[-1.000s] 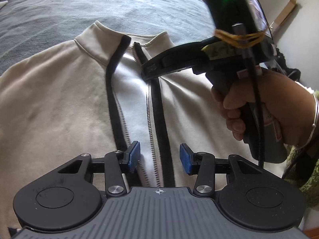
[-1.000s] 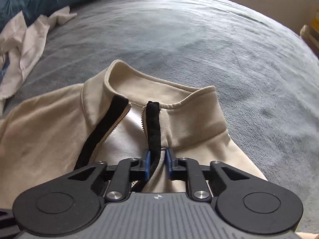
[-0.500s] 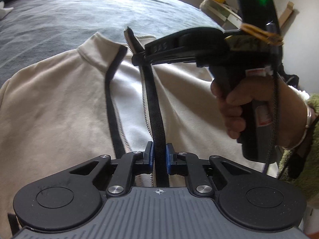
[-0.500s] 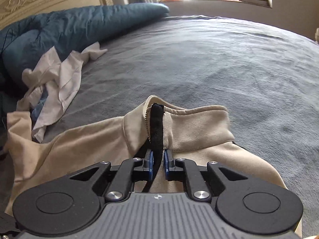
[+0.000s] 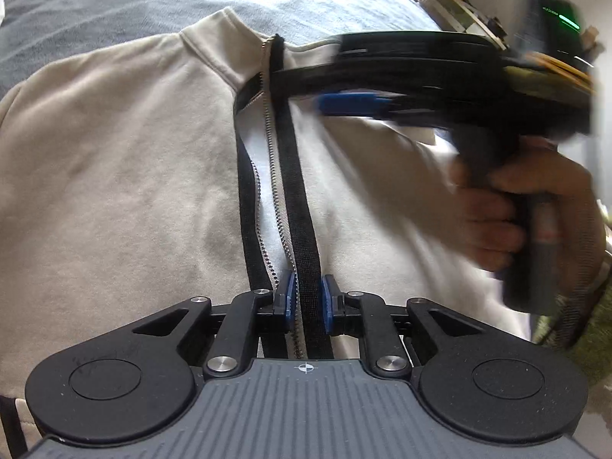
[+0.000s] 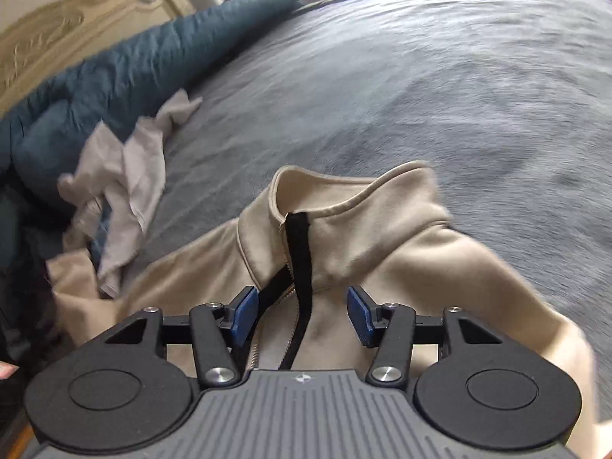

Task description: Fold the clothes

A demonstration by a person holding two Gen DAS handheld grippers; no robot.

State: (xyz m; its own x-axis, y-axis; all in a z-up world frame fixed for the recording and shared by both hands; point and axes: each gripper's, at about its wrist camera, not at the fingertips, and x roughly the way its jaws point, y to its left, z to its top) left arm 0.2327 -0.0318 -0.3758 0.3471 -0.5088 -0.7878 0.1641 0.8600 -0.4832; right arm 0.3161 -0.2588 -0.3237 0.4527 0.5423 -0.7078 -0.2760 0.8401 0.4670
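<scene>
Right gripper (image 6: 302, 315) has just sprung apart off the jacket's (image 6: 382, 260) zipper band (image 6: 300, 244); left gripper (image 5: 305, 300) slackened around it.

A zip-front jacket (image 6: 440, 267) is lying spread on a bed (image 6: 459, 95), collar toward the far side. A crumpled cloth (image 6: 126, 176) is lying to its left, with a rolled duvet (image 6: 134, 69) and a headboard (image 6: 57, 38) behind.
</scene>
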